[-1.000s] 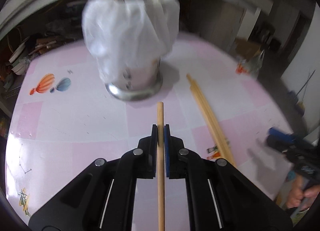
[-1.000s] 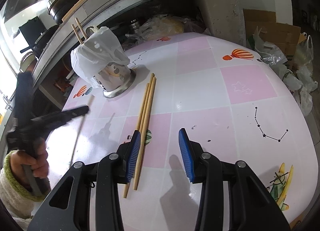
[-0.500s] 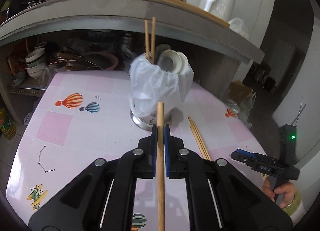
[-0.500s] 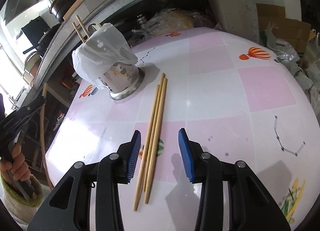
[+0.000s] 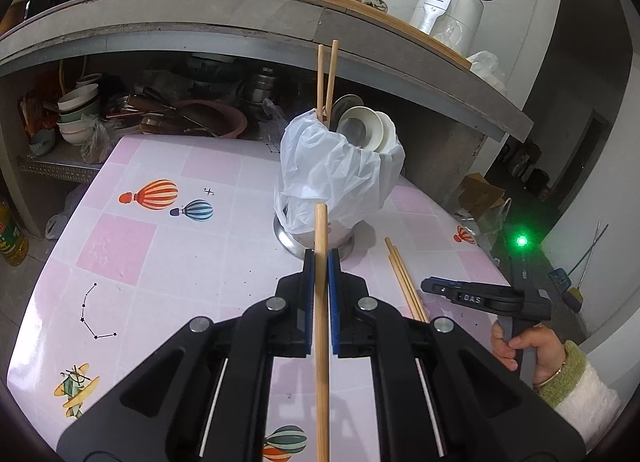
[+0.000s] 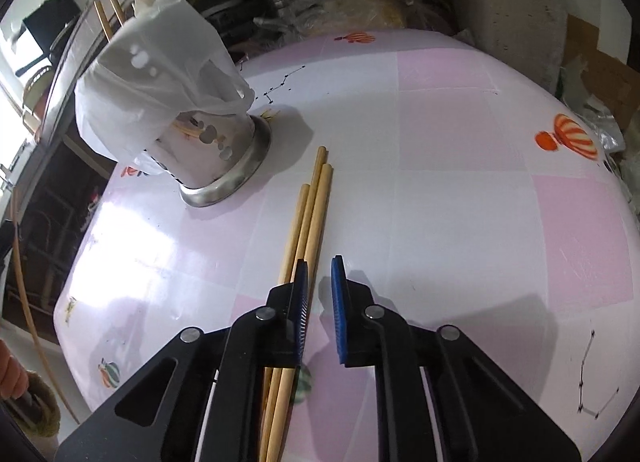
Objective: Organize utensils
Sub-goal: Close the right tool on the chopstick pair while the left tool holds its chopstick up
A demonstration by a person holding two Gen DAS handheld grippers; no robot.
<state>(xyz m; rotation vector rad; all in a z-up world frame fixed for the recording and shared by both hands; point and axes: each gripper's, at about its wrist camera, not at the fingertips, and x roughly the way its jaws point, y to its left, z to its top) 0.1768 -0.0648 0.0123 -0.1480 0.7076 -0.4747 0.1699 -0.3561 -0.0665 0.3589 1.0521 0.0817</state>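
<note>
Chopsticks are the job: the left gripper (image 5: 319, 262) pinches one round pale wooden chopstick (image 5: 321, 326), its tip ahead toward the perforated steel utensil holder draped in a white plastic bag (image 5: 336, 178). The right gripper (image 6: 320, 282) has just been narrowing, its blue pads apart with nothing between them; three loose wooden chopsticks (image 6: 308, 218) lie under its left finger, on the pink-and-white checked table (image 6: 460, 166).

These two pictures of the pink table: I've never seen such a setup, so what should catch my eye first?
Probably the chopstick clamped upright in the left gripper, aimed at the bag-wrapped metal holder mid-table, where two more chopsticks stand. Next, three loose chopsticks lying side by side on the table near the holder, with the right gripper over them, its jaws just narrowed but gripping nothing.
</note>
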